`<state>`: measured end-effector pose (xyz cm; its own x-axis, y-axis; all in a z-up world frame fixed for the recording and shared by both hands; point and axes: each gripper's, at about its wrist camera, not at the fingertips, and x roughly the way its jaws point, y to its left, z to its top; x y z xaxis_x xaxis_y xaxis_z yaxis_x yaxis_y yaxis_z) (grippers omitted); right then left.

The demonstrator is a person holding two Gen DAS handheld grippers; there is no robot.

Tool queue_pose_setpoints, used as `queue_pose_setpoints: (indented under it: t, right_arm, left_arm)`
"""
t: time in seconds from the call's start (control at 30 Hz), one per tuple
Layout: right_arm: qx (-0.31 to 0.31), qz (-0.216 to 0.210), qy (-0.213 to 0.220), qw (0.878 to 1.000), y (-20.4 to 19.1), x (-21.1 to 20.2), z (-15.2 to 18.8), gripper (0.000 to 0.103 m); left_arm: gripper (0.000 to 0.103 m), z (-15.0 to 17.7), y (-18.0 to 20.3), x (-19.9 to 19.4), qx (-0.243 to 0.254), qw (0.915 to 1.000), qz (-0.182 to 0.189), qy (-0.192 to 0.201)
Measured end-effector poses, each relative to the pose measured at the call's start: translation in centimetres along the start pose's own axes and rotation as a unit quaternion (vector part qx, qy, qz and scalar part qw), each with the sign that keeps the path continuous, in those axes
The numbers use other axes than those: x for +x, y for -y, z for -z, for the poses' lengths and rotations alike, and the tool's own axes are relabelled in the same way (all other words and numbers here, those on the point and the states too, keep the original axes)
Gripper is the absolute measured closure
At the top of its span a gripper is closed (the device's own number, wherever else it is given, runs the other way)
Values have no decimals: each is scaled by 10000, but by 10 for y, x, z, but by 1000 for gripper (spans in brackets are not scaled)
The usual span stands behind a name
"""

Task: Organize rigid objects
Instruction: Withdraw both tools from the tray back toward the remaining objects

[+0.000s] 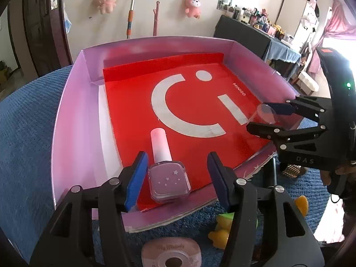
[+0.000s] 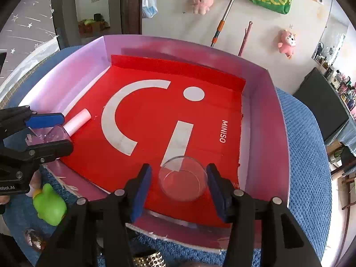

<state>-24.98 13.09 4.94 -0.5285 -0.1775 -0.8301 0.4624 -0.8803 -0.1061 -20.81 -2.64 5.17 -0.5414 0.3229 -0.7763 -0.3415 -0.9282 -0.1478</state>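
Releasing both items into the pink box (image 1: 73, 102), your left gripper (image 1: 176, 178) stands apart around the nail polish bottle (image 1: 168, 175), right gripper (image 2: 179, 189) apart around the glass cup (image 2: 183, 179); next, withdraw cleanly for remaining toys.

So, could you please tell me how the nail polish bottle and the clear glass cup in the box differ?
The nail polish bottle lies on its side; the glass cup stands upright, mouth up. The bottle is lilac with white stars and a pale pink cap; the cup is colourless, see-through and looks empty. The bottle's body is square; the cup is round. Both rest on the red liner of the box, each between an open gripper's fingers.
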Motion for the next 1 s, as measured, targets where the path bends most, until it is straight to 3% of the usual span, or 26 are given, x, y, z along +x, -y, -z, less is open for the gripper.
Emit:
queue_pose_setpoints:
  t: [0.1,0.17,0.3,0.6,0.87,1.0]
  right_arm:
    - [57,-24,157,9999,1,-11,2,46]
    - [91,-18,286,9995,1,-21,4,40]
    - [89,43,674,9977,-2,-50,10,34]
    - [466,14,1924,9802,-5,-134,40,2]
    - [594,40,2833,9572,-21,-186,90,0]
    - [588,204,2950,9535,-32,-190,112,0]
  left_arm:
    - [42,0,2,-10,-72,9999,96,107]
    - [37,1,5,-19,-68,9996,124,238]
    - [32,3,16,-46,56,9980,-28,624]
    - [13,24,34,-103,75,9871,-514,1517]
    - [6,57,55,-137,67,9704,-926,2229]
    - [6,74,69,-143,124,9669,-979,2355]
